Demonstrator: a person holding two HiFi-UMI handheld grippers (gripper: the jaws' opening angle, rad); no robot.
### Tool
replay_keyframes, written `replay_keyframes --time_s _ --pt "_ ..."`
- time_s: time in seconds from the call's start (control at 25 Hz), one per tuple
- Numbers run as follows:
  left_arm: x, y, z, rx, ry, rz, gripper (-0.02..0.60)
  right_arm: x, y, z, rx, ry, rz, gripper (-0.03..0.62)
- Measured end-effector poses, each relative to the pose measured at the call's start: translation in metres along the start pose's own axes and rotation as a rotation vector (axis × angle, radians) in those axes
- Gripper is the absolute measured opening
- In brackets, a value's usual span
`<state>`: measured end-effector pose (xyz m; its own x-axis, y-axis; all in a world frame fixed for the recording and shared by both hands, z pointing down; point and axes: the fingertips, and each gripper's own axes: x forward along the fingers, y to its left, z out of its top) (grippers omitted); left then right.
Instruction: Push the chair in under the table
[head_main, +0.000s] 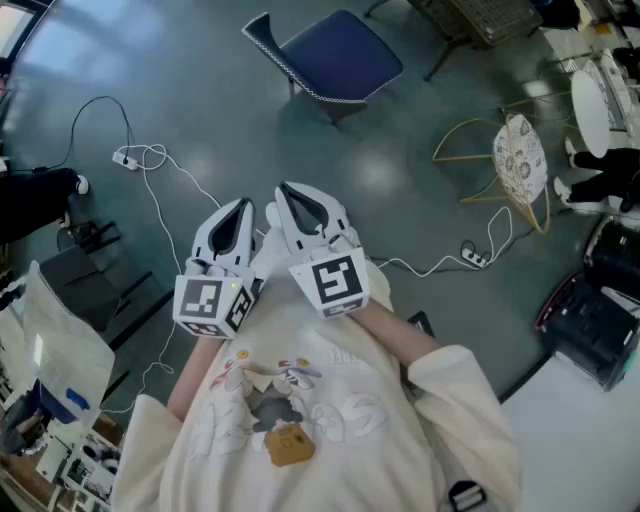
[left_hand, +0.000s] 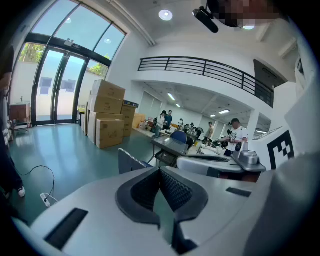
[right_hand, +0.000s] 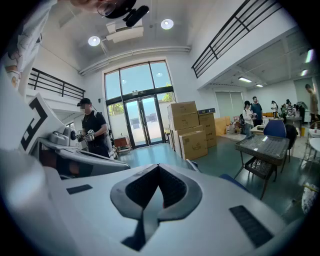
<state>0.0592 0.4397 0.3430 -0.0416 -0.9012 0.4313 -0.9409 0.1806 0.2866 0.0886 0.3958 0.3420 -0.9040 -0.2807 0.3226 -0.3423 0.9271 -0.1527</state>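
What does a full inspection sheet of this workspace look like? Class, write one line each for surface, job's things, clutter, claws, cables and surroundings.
Surface: glossy teal floor.
Job's things: blue chair stands out on the floor, not under the mesh-top table.
Clutter: gold wire-frame chair; stacked cardboard boxes.
Claws: left claw and right claw both shut, empty, side by side, short of the chair.
Cables: white power strip with its cable; second strip to the right.
Surroundings: glass doors, people at desks, upper railing.
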Motion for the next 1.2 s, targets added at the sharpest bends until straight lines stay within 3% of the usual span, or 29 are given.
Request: replay_keyframes --time_s 0.16,0.36,0.52,0.72,1.04,1.2 --pt "0.0 0.014 0.001 -0.007 -0.007 0.0 0.009 0.014 0.006 0.004 -0.013 -0.017 0.007 0.008" --pt "-0.007 0.029 0.006 -0.004 -0.018 -0.002 0.009 0.022 0.017 0.008 0.051 -0.025 0.009 0.009" --pt "-0.015 0.056 0.007 0.016 -0.03 -0.008 0.009 0.036 0.029 0.01 0.026 -0.023 0.015 0.009" --pt "-0.01 0.091 0.012 0.09 -0.016 -0.034 0.009 0.049 0.028 0.002 -0.023 0.015 -0.012 0.009" --pt "0.033 0.106 0.031 0.192 0.052 -0.12 0.009 0.081 -0.01 0.006 -0.033 0.071 -0.068 0.018" --pt "0.069 0.105 0.04 0.26 0.096 -0.176 0.009 0.106 -0.034 0.004 -0.013 0.118 -0.048 0.087"
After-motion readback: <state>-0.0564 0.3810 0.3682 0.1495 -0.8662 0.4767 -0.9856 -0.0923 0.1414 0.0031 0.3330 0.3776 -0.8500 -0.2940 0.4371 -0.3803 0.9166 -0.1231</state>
